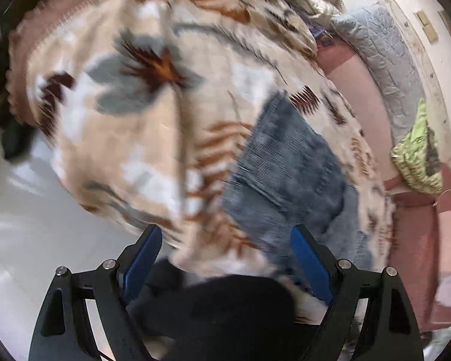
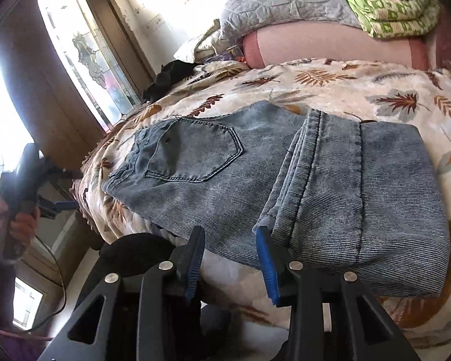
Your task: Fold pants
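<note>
Light blue jeans (image 2: 285, 180) lie folded on a leaf-patterned blanket (image 2: 360, 81), back pocket up at the left, the leg cuffs laid over the middle. My right gripper (image 2: 230, 234) is open and empty, just short of the cuff edge at the jeans' near side. My left gripper (image 1: 225, 234) is open and empty; its view is blurred and shows the jeans (image 1: 285, 174) ahead to the right. The left gripper also shows in the right wrist view (image 2: 60, 204), held off the bed's left side.
A pink sofa back (image 2: 330, 48) with a grey quilt (image 2: 285, 3) and a green patterned cloth (image 2: 391, 12) lies behind the blanket. Dark clothing (image 2: 168, 78) sits at the far left corner. A door with glass panes (image 2: 84, 51) stands left. A black object (image 1: 225, 307) lies under the left gripper.
</note>
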`<state>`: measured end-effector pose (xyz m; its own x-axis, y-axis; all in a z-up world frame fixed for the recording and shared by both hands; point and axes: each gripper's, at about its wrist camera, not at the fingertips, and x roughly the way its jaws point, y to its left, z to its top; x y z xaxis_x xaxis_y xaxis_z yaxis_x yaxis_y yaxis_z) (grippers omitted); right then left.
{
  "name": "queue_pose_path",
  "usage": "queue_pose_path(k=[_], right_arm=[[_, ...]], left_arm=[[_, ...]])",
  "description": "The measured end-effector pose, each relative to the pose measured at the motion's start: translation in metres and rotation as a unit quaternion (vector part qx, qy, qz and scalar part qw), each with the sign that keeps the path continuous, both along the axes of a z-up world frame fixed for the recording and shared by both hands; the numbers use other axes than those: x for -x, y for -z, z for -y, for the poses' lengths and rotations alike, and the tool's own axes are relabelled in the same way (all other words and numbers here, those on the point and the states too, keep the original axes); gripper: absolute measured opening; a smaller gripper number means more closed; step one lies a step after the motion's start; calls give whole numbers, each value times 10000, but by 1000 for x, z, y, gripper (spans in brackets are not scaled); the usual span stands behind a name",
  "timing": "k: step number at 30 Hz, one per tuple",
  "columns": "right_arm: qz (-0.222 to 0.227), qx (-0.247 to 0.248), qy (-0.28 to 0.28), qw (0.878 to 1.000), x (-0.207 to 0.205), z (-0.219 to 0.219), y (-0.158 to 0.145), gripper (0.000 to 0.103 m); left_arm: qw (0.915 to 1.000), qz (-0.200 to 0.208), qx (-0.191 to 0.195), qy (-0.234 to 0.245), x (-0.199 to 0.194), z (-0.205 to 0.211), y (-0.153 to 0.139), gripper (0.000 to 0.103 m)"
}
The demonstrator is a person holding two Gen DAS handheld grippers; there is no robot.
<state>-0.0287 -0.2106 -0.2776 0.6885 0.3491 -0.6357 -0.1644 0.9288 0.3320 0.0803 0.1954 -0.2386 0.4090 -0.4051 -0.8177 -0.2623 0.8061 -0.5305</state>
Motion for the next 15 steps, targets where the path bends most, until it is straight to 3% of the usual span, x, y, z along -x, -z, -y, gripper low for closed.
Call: queue_pose_path(k=[5, 15], right_arm=[[-1, 56, -54, 10000, 0, -1, 7, 39], [148, -550, 30, 9984, 4, 19, 0, 39]], left_arm=[[9986, -239, 397, -250, -17, 20, 10, 88], [9976, -247, 531, -372, -45, 36, 24, 88]])
